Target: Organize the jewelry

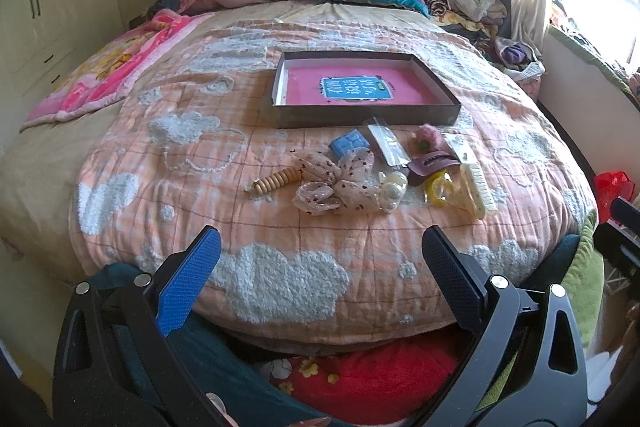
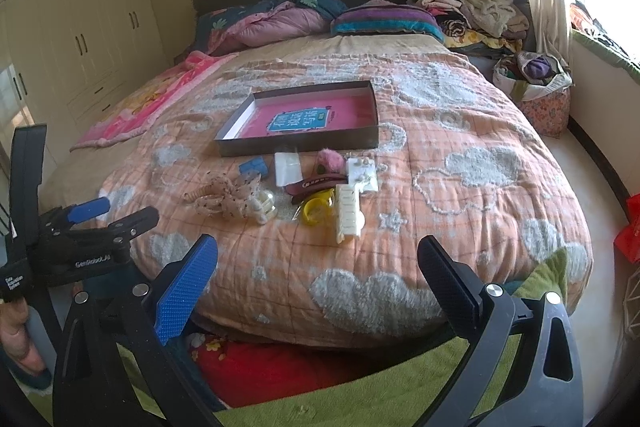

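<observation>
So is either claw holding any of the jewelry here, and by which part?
Nothing is held. The left claw and the right claw are both open and empty, short of the accessories lying on the quilt.

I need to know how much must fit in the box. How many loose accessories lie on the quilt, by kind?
Hair claw clips: 4 (cream, yellow, maroon, pearl)
Fabric scrunchie or bow: 1
Wooden bead bracelet: 1
Clear packets: 2
Pink pompom: 1
Blue item: 1
Total: 10
</observation>
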Motion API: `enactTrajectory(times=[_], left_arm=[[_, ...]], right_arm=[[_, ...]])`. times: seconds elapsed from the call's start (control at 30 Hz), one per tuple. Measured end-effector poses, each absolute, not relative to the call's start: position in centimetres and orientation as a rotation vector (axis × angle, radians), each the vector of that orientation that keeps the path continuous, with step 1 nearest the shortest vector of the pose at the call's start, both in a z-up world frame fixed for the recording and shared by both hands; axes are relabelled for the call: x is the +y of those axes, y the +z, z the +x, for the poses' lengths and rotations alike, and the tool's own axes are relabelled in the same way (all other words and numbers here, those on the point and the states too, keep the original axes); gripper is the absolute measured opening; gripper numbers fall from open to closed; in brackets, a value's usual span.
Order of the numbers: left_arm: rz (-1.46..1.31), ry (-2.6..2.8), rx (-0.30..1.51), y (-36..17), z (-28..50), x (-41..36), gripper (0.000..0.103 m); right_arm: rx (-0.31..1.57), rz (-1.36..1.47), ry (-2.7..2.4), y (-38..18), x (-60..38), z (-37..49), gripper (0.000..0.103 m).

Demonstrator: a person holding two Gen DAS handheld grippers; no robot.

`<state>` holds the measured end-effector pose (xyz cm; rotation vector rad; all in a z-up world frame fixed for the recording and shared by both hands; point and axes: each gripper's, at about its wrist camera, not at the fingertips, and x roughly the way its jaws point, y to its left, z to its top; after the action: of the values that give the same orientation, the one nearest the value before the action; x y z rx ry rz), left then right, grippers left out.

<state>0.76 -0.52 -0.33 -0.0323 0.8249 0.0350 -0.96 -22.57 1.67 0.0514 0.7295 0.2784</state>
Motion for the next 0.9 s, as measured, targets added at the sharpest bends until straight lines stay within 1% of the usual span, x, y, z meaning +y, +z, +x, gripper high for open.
enactTrajectory(times=[0.5,0.9], left_arm=[[-0.013,0.070,0.830,0.0,5.2,2.4,0.094],[-0.021,0.006,0.855,-0.7,10.8,1.1,0.094]], right_arm=[[0.680,0.007,0.339,3.6,-21.7,4.7,0.099],[0.704,0.069,0.320,2.1,-22.6,8.7,0.099]])
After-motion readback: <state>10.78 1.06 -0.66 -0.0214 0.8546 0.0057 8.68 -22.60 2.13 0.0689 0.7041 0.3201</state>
